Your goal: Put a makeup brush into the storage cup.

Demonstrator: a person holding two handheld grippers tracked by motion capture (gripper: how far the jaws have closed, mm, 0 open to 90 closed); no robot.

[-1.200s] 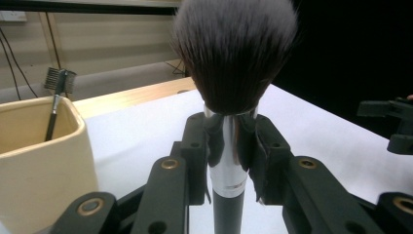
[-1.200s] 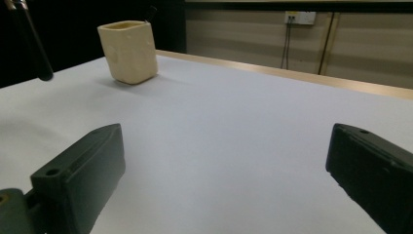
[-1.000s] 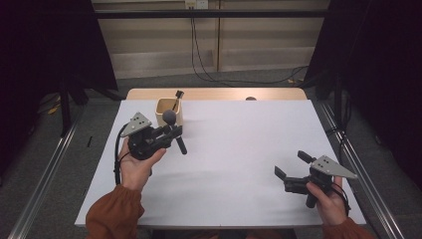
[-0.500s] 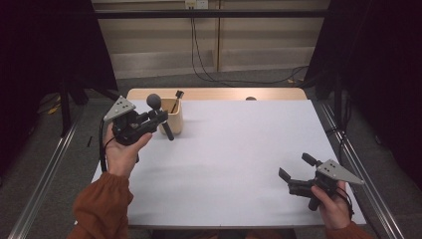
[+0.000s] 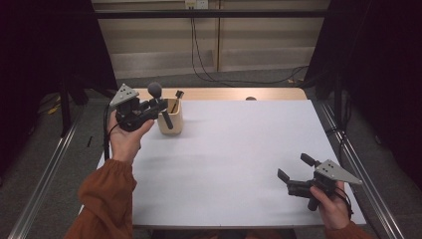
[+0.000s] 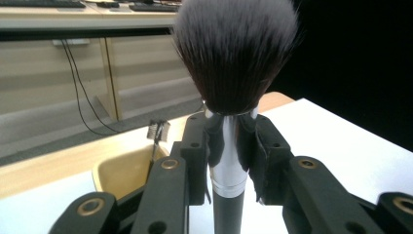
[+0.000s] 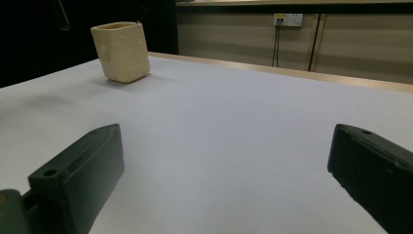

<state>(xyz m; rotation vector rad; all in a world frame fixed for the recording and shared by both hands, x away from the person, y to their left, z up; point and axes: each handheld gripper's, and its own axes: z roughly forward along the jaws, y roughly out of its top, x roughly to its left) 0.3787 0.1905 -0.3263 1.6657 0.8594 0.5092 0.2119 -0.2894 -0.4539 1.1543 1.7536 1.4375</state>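
– Gripper duty, lower right of the frame: why is the right gripper (image 5: 294, 175) spread wide and empty?

– It idles low over the counter (image 5: 239, 164). Upper left, the left gripper (image 5: 158, 107) clamps the makeup brush (image 5: 158, 99) by its ferrule, bristles up, beside the cream cup (image 5: 171, 121), probably for dropping in.

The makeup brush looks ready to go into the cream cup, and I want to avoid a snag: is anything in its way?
Nothing blocks the mouth outright. The makeup brush, clamped in the left gripper, sits beside the cream cup. A small brush already stands inside, taking some room.
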